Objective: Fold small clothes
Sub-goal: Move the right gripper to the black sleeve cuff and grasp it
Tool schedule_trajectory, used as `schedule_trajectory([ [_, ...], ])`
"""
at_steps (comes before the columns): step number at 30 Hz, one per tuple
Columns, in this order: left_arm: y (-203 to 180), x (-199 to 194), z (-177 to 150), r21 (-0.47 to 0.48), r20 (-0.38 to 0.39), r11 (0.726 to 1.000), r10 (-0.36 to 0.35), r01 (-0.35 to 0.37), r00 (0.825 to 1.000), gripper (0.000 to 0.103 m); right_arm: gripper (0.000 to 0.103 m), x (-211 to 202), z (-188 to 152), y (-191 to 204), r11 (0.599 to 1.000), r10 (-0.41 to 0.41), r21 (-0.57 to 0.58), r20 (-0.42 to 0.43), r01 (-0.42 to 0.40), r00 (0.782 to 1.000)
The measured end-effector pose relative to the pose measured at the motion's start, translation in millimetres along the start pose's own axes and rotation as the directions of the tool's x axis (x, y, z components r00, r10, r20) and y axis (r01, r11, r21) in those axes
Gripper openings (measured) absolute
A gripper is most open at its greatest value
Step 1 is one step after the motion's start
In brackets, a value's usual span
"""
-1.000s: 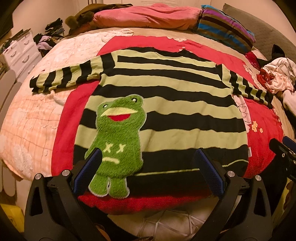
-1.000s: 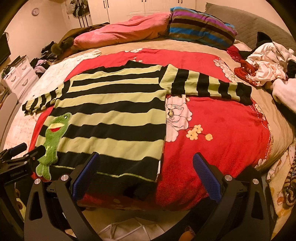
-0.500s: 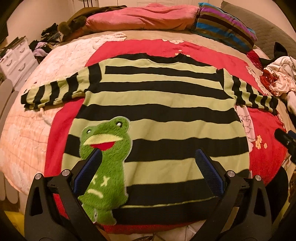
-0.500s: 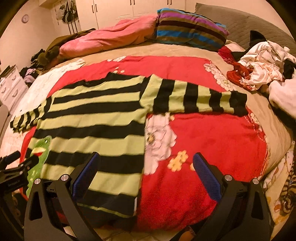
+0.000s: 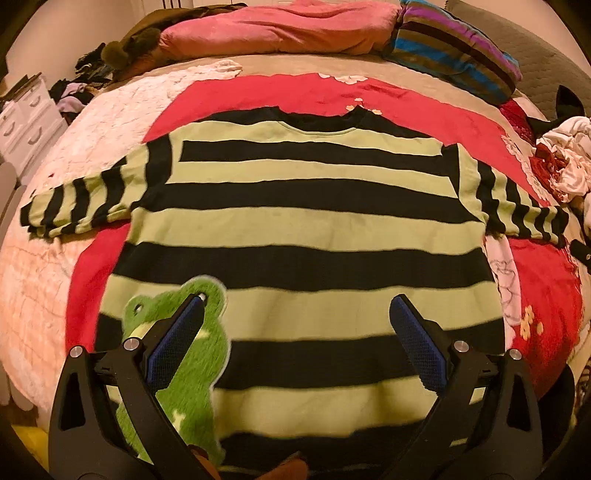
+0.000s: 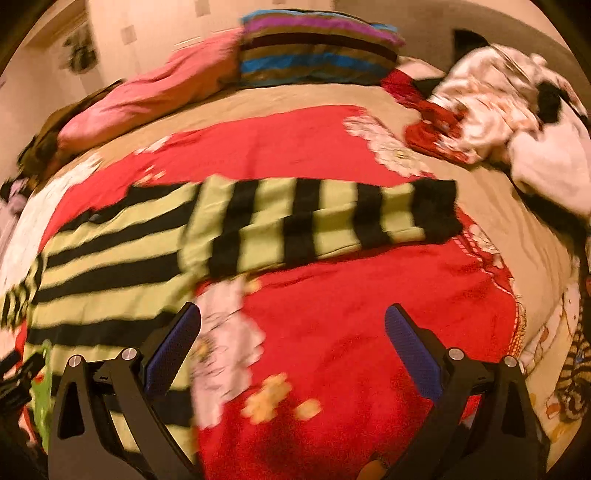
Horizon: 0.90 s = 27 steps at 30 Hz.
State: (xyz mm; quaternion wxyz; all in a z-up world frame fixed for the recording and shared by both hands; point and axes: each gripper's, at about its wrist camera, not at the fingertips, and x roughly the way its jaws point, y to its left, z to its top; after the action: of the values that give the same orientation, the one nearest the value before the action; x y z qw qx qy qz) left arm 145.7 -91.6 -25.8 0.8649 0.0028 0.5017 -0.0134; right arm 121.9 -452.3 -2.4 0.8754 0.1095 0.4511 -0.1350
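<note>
Item: striped sweater [image 5: 303, 229], green and black, laid flat and front-up on a red floral blanket [image 5: 258, 96] on the bed; neckline at 12 o'clock in the left wrist view, hem at 6 o'clock, sleeves spread toward 9 and 3 o'clock. A fuzzy frog patch [image 5: 184, 354] is sewn on near the hem, at 7 o'clock.

Tools: left gripper [image 5: 295, 325] is held over the lower body of the sweater, jaws wide apart, nothing held; contact with the cloth cannot be told. Right gripper [image 6: 291, 332] is held over bare blanket just beside the sweater's side edge, jaws likewise apart and empty; right sleeve [image 6: 325, 221] lies beyond it at 12 o'clock.

Risks, judged: blanket pile may be pinched together with the knit, so both are lifted. A single-layer grab could leave the back panel behind and skew the fold. The thick patch may resist a clean crease. The right view is blurred, so sleeve-edge aim is uncertain.

Surroundings: heap of unfolded clothes [image 6: 509, 110] at 2 o'clock, close to the sleeve cuff, may crowd the fold; striped pillow [image 5: 454, 59] and pink duvet [image 5: 280, 29] at 12 o'clock, well apart; white drawers [image 5: 26, 125] at 10 o'clock.
</note>
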Motion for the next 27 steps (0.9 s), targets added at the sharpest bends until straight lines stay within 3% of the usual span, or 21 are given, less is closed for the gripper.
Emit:
schedule_trajectory([
  [4,0.3,22.5,11.4,-0.003,-0.028,1.0,-0.006,0.006,1.0,0.095,0.099,21.5,22.6,-52.8,0.993,-0.072,0.095,0.005,0.071,0.997],
  [8,2.8,40.3,20.5,-0.001,-0.041,1.0,0.003,-0.003,0.999,0.095,0.099,55.9,44.2,-126.6,0.953,0.004,0.303,-0.035,0.007,0.999],
  [10,6.0,48.4,23.7,-0.007,-0.045,1.0,0.016,-0.016,0.999,0.095,0.099,72.3,52.4,-155.8,0.936,0.025,0.351,-0.031,-0.012,0.999],
  [14,10.7,61.5,27.5,-0.016,-0.066,0.999,0.032,-0.033,0.997,0.095,0.096,95.7,64.7,-185.2,0.944,0.016,0.329,-0.042,-0.001,0.999],
  [15,11.0,63.7,28.6,-0.016,-0.069,0.999,0.035,-0.037,0.997,0.095,0.091,100.9,68.0,-186.7,0.951,0.024,0.309,-0.046,-0.009,0.999],
  [16,10.8,65.2,30.2,-0.013,-0.071,0.999,0.036,-0.037,0.997,0.095,0.077,105.6,71.4,-187.5,0.959,0.023,0.283,-0.051,-0.007,0.998],
  [17,10.5,66.4,32.2,-0.012,-0.069,0.999,0.034,-0.035,0.997,0.094,0.07,109.3,74.5,-186.9,0.965,0.017,0.262,-0.057,-0.001,0.998],
  [21,3.6,70.2,47.2,-0.004,-0.049,1.0,0.02,-0.02,0.999,0.094,0.07,128.5,84.3,-199.0,0.966,0.018,0.26,-0.068,0.001,0.998],
  [25,-8.1,80.8,65.5,0.009,-0.032,1.0,0.027,-0.026,0.999,0.095,0.069,143.8,94.0,-209.2,0.958,0.07,0.283,-0.057,-0.051,0.996],
  [27,-15.1,88.5,74.4,0.002,-0.043,1.0,0.02,-0.02,0.999,0.095,0.055,150.6,96.2,-206.8,0.962,0.119,0.256,-0.072,-0.097,0.99],
])
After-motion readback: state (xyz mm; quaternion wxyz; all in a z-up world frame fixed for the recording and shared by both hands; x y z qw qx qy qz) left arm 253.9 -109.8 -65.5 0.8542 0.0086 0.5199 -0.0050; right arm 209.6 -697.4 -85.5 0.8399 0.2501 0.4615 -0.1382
